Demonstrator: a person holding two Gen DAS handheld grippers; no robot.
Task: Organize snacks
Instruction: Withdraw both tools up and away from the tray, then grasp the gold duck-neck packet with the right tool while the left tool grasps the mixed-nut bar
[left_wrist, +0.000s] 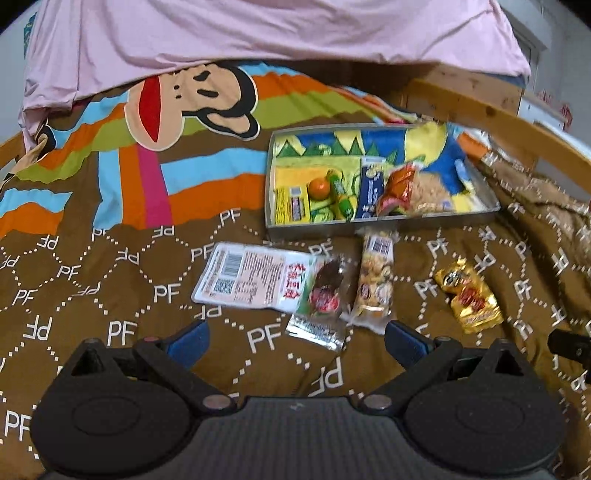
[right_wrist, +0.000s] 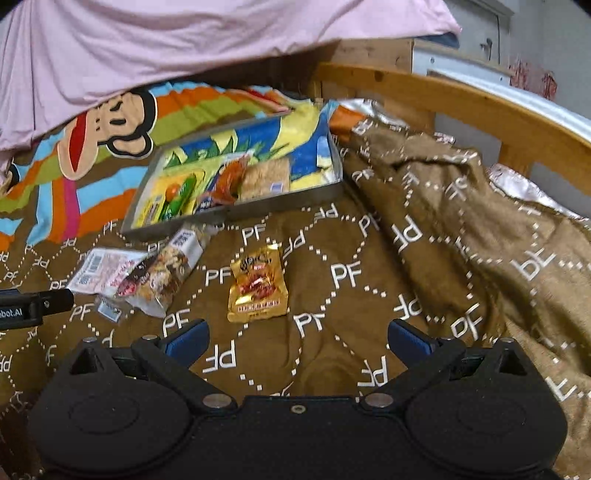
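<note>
Both my tongs, left gripper (left_wrist: 295, 334) and right gripper (right_wrist: 295, 334), gape empty; several snacks fill the tray (left_wrist: 380, 221), while the gold packet (right_wrist: 258, 284) and others at lower left wait.

The left gripper (left_wrist: 297, 341) is held low with its blue-padded fingers (left_wrist: 190, 341) spread wide and nothing between them; the right gripper (right_wrist: 297, 339) is posed likewise, jaws wide apart and empty. In the right wrist view the left gripper's black tip shows at the left edge, so the two sit side by side.
</note>
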